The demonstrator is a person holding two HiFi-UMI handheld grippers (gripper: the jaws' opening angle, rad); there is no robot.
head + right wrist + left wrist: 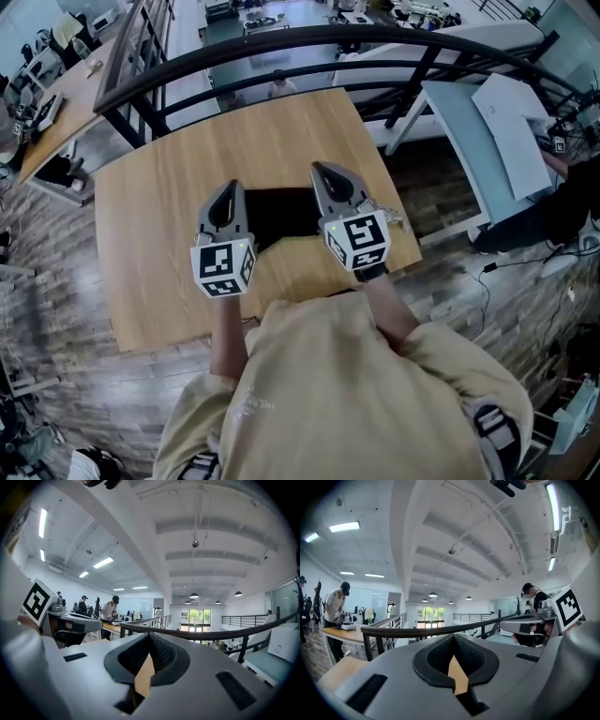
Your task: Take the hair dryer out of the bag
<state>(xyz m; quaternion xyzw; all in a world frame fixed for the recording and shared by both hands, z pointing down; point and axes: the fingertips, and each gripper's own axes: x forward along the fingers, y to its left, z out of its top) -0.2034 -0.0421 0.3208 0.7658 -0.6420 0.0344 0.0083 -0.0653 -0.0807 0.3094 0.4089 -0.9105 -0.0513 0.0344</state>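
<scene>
The left gripper (230, 192) and the right gripper (323, 174) are both held level above the wooden bench (178, 173), and each one has its jaws closed together with nothing between them. The black bag (281, 214) lies flat on the bench between the two grippers, which partly cover it in the head view. The hair dryer itself cannot be made out.

There's the black bag (281, 217), lying flat and limp on the wooden table (234, 141), toward the table's 6 o'clock side and close to the near edge. It's a plain dark patch running 9 to 3 o'clock, with both ends hidden from view.
</scene>
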